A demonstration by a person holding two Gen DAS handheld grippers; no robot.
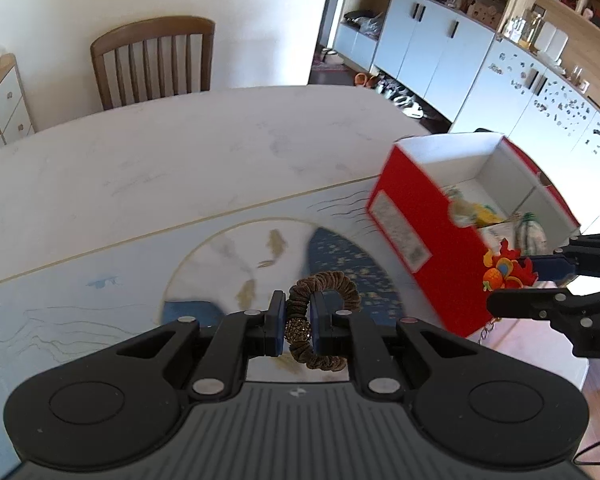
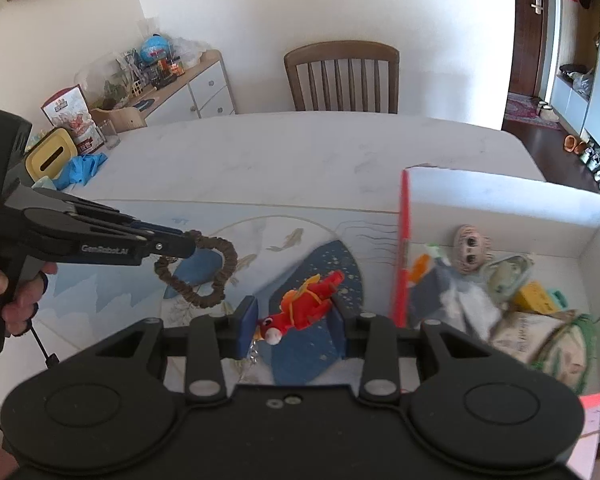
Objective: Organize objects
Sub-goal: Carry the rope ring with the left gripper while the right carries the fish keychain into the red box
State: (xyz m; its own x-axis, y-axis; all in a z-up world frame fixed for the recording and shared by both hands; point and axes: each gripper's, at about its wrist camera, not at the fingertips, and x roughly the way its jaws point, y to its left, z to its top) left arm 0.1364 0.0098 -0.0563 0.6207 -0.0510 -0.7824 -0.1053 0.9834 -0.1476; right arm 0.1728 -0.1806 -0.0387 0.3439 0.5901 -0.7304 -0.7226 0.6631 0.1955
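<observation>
My left gripper (image 1: 298, 320) is shut on a brown scrunchie (image 1: 320, 292) with a beaded ball, held above the blue patterned mat (image 1: 100, 280). In the right wrist view the same left gripper (image 2: 188, 242) comes in from the left with the scrunchie (image 2: 204, 276) dangling from it. My right gripper (image 2: 294, 316) is shut on a red and orange toy keychain figure (image 2: 304, 308), whose chain hangs below. It also shows at the right of the left wrist view, where the right gripper (image 1: 512, 280) holds the figure (image 1: 506, 270) beside the red box (image 1: 416, 240).
The red box (image 2: 402, 248) with white inside holds several small items, including a doll head (image 2: 470, 248) and packets. A wooden chair (image 2: 342, 76) stands behind the white table (image 2: 280, 152). A blue cloth (image 2: 82, 170), a yellow container (image 2: 50, 156) and a glass (image 2: 110, 134) sit at the table's left edge.
</observation>
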